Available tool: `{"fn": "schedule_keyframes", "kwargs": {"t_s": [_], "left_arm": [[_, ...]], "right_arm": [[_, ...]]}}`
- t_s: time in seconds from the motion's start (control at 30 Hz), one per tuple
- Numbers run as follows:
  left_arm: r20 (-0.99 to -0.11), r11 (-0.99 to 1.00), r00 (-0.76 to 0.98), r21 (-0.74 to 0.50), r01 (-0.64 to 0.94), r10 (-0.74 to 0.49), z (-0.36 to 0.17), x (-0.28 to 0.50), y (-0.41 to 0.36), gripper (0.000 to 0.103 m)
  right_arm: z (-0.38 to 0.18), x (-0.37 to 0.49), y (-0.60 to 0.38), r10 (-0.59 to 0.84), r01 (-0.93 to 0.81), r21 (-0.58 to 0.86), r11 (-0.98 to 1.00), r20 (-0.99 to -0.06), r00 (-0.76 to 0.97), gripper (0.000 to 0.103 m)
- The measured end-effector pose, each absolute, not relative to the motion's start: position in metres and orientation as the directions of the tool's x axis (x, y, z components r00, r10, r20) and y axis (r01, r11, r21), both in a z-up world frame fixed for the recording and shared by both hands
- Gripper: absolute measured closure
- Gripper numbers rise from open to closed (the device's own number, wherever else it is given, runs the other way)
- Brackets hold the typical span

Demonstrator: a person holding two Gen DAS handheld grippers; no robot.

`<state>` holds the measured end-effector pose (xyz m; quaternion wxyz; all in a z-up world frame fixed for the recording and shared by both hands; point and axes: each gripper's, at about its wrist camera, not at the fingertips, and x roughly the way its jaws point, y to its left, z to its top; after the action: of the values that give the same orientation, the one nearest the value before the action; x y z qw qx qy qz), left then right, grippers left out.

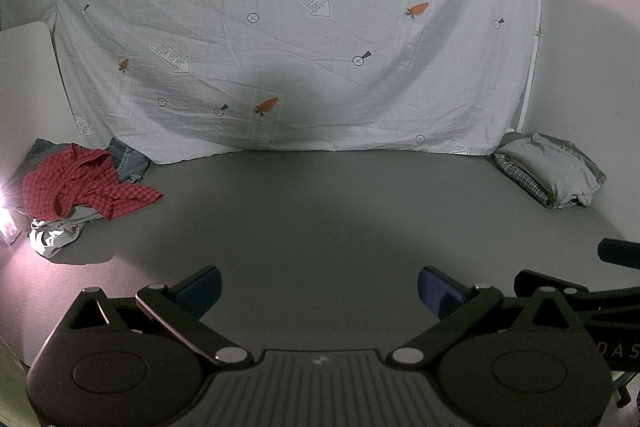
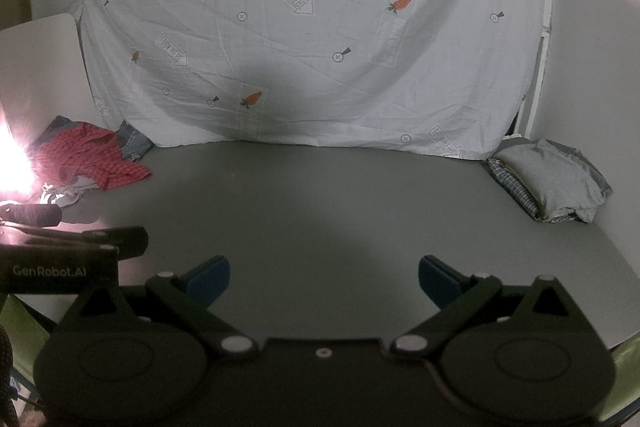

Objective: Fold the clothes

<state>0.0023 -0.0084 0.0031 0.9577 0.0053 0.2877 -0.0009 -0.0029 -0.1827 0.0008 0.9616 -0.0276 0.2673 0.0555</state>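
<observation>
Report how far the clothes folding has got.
Done: a folded stack sits at the table's far right, a grey piece on top, a striped one beneath. In hand: nothing; the left tool and right tool are both open and empty above the bare grey table. Left: the unfolded pile at far left, with the red checked shirt on top, denim behind and a pale garment beneath.

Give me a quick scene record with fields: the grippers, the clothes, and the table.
left gripper: open, holding nothing, above bare table
right gripper: open, holding nothing
unfolded pile: far left; red checked shirt on top, denim and grey items beneath
folded stack: far right; grey garment on top, striped one beneath
table: grey, bare in the middle
backdrop: white carrot-print sheet hanging behind
</observation>
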Motion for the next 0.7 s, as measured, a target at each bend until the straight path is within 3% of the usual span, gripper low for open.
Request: {"fn": "schedule_keyframes", "kwargs": {"t_s": [0.7], "left_arm": [[-0.557,1.000,0.830,0.002,0.007,-0.005,0.0013,0.0026,-0.0048,0.000]], "right_arm": [[0.0010,0.0011,-0.1877,0.096,-0.123,-0.018,0.992,-0.519,0.849,0.001]]}}
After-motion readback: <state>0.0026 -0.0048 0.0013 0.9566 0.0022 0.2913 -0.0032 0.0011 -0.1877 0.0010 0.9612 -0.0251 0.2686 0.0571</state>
